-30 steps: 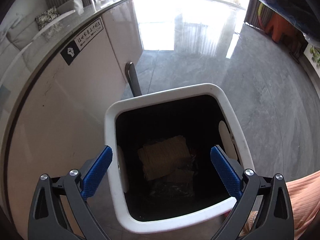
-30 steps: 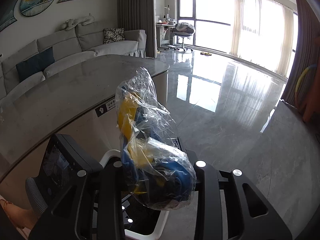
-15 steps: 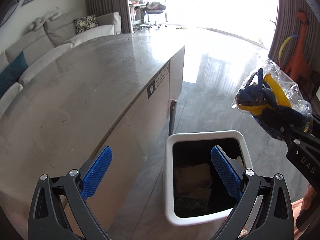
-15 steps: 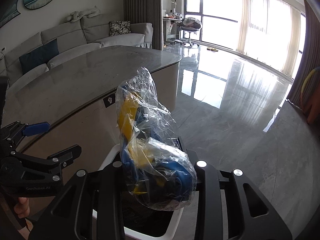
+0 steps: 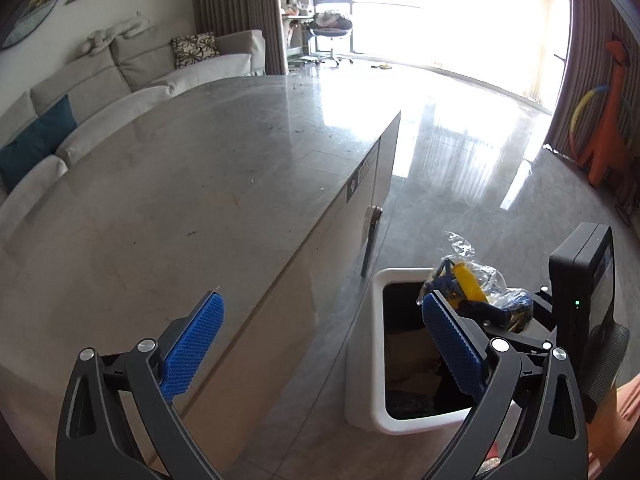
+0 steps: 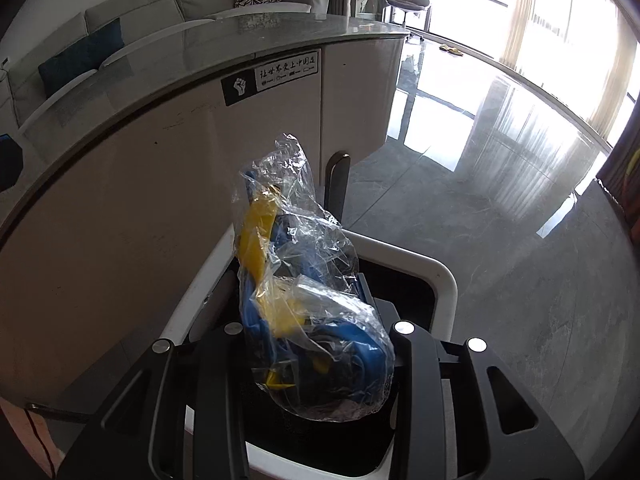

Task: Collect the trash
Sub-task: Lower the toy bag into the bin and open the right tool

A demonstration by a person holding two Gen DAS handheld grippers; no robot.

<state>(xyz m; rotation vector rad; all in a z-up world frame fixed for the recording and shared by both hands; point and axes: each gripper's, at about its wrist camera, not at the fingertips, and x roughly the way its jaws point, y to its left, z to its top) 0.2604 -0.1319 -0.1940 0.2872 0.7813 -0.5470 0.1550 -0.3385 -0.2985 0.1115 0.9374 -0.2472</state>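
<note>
Lower now than half a second back, the right gripper (image 6: 316, 344) has carried its load from beside the bin down over the bin's mouth, while the left gripper (image 5: 320, 344) has swung away toward the table (image 5: 192, 184) and sits with its blue pads spread wide apart, holding nothing.

Going from big to small: the table takes up the whole left side, its long stone top bare apart from some specks, and its pale side panel (image 6: 120, 208) runs close along the bin's left wall. The floor (image 6: 520, 240) to the right and beyond is polished and open, so the free room for pulling back lies that way and upward. The bin (image 6: 444, 280) is a white-rimmed box with a dark inside (some paper and cardboard already lie at the bottom, as the left view shows). A dark upright handle (image 6: 338, 184) stands just behind the bin's far edge, near the tip of the load.

The plastic bag (image 6: 304, 292), clear and crumpled around blue and yellow stuff, is pinched between the right gripper's fingers and hangs inside the outline of the rim. My reading is that the carry is done and only the release is left. The bag's tall top leans toward the table side, so it could catch the left rim on the way down.
</note>
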